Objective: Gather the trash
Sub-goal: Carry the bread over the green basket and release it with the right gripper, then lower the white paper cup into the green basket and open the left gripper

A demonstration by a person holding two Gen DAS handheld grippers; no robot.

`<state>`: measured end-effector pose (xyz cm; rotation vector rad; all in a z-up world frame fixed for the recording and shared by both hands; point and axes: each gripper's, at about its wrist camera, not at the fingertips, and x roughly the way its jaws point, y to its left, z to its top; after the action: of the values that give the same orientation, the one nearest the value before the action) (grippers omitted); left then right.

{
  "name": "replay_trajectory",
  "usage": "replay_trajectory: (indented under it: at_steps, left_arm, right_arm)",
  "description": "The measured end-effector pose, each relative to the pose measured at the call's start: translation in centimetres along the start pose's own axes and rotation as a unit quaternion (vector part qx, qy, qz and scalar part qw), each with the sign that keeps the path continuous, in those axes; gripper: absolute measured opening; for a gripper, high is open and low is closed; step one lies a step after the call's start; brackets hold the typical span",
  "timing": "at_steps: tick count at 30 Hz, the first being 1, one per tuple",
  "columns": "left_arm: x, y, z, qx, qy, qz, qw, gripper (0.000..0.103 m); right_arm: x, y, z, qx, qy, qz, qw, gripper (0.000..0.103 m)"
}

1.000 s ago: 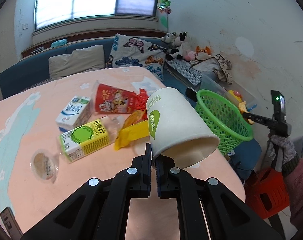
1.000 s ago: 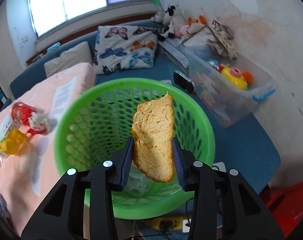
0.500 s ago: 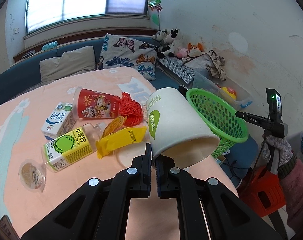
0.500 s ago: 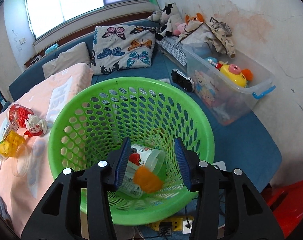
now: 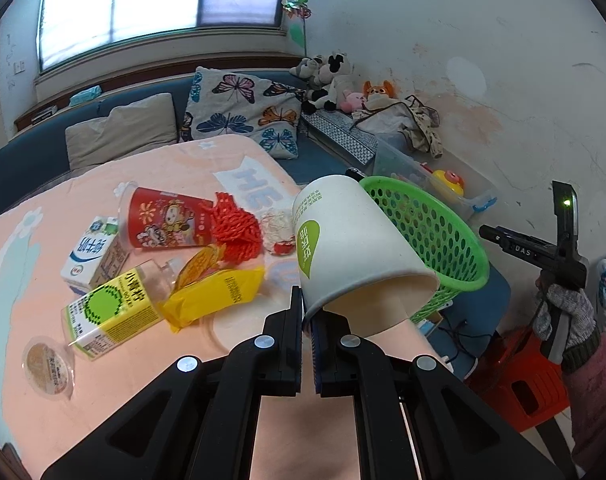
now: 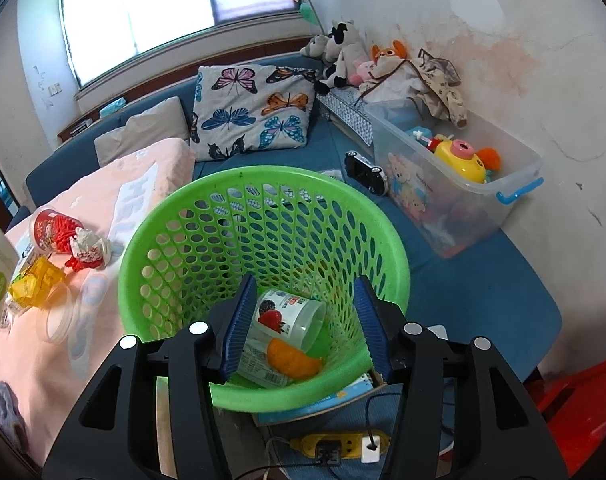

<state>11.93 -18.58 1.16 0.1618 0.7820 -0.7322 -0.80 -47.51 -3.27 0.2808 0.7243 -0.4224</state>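
Only the right wrist view looks into the green perforated plastic basket [image 6: 263, 240], where an orange peel piece [image 6: 293, 362] lies below the spread-apart right gripper [image 6: 303, 324]. The left gripper [image 5: 307, 322] pinches a white paper cup's [image 5: 355, 252] rim, beside the basket.

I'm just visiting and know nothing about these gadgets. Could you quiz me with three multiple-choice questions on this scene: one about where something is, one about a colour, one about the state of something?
1. Where does the orange peel lie?
A. in the basket
B. on the sofa
C. in the toy box

2. What colour is the basket?
A. blue
B. green
C. red

3. How do the right gripper's jaws stand?
A. shut on a carton
B. shut on nothing
C. open and empty

Answers:
1. A, it rests at the bottom beside a plastic cup.
2. B, its mesh wall is bright green.
3. C, the jaws stand apart above the basket, while the left gripper pinches the paper cup.
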Motion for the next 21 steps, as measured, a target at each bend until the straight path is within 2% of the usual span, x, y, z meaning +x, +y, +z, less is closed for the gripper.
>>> replay_trajectory:
  at_steps: [21]
  left_arm:
    - [5.7,-5.8,3.8,0.037,0.028,-0.032,0.9984,0.004]
  right_arm:
    - [-4.6,-2.6,-0.8,0.013,-0.032,0.010,0.999,0.053]
